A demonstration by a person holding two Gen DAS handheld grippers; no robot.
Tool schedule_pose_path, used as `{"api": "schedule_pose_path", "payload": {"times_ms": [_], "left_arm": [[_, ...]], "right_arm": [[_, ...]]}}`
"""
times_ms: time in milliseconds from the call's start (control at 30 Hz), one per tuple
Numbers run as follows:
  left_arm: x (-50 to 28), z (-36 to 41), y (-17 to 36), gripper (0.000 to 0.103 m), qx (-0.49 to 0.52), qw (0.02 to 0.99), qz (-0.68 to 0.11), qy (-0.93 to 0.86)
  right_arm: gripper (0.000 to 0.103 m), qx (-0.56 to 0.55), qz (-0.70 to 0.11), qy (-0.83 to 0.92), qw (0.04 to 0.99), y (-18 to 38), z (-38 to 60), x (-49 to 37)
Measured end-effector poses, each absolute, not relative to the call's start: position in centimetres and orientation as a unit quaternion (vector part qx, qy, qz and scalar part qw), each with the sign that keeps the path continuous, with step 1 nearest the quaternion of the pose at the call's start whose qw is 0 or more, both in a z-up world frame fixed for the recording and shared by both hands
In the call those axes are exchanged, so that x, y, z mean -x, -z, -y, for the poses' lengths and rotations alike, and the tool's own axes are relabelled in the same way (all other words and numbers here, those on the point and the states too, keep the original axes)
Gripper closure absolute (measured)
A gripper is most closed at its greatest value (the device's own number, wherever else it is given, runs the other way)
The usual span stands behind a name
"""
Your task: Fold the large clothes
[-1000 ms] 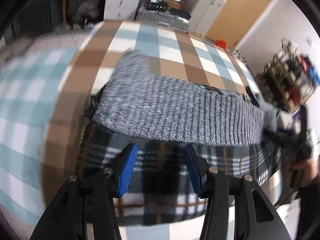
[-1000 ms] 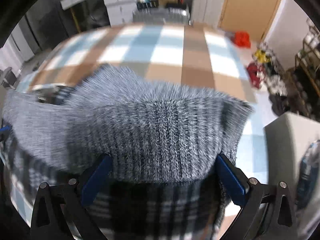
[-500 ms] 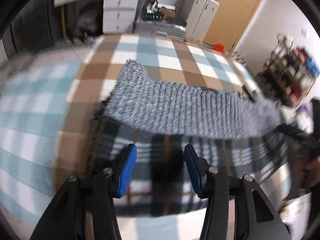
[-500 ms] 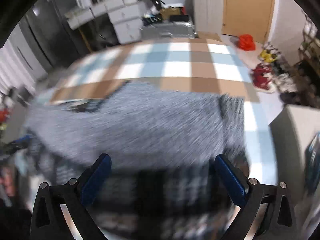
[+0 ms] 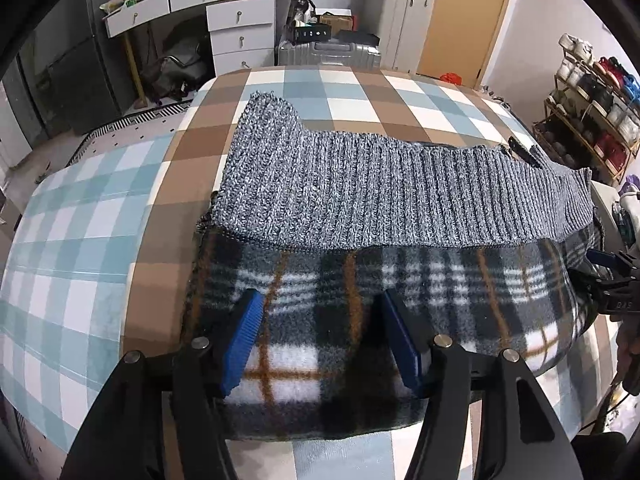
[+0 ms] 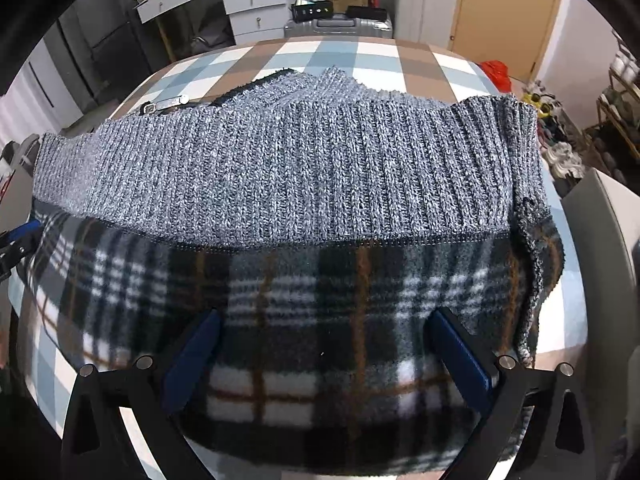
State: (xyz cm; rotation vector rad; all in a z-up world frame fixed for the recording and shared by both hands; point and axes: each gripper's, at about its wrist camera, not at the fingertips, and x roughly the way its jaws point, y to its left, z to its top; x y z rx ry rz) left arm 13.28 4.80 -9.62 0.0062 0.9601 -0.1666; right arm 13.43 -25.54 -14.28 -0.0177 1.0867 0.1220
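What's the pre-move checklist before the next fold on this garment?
1. Left gripper clear of cloth: ok, jaws opening, nothing pinched.
2. Right gripper clear: ok, open over the plaid.
3. Grey knit band folded flat over plaid lining: ok.
4. Right edge tidy: not ok, knit flap hangs off.
5. Garment fully on checked cover: cannot tell.

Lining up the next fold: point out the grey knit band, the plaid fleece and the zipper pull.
grey knit band point(image 6: 280, 184): right wrist view, middle of ribbing.
plaid fleece point(image 6: 320, 300): right wrist view, centre of lining.
zipper pull point(image 6: 166, 105): right wrist view, silver tab.
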Motion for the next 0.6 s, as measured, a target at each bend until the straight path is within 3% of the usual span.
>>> {"api": "schedule_pose_path", "payload": {"times_ms": [267,433,500,600], "left_arm": [[-9.5,-1.5,5.6,0.046,-0.045,0.909,-0.404,0.094],[-8.3,1.0,3.8,0.045,-0.025,0.918,-0.376,0.121],[-8.7,2.0,4.1,0.039,-0.023,0.917,-0.378,0.127],[-9.6,3.6,5.1,0.038,-0.026,0.909,-0.393,0.135]], "right_arm": [[0.0,-0.235,-0.45,-0.136,0.851,11.5,31.7,-6.7],[0.0,-0.392,-0.448,-0.149,0.789,14.8,35.1,-3.6],[0.0,-0.431,-0.454,-0.15,0.765,16.3,35.4,-3.7],[0.0,-0.466,-0.457,-0.149,0.743,17.7,35.7,-3.9]]}}
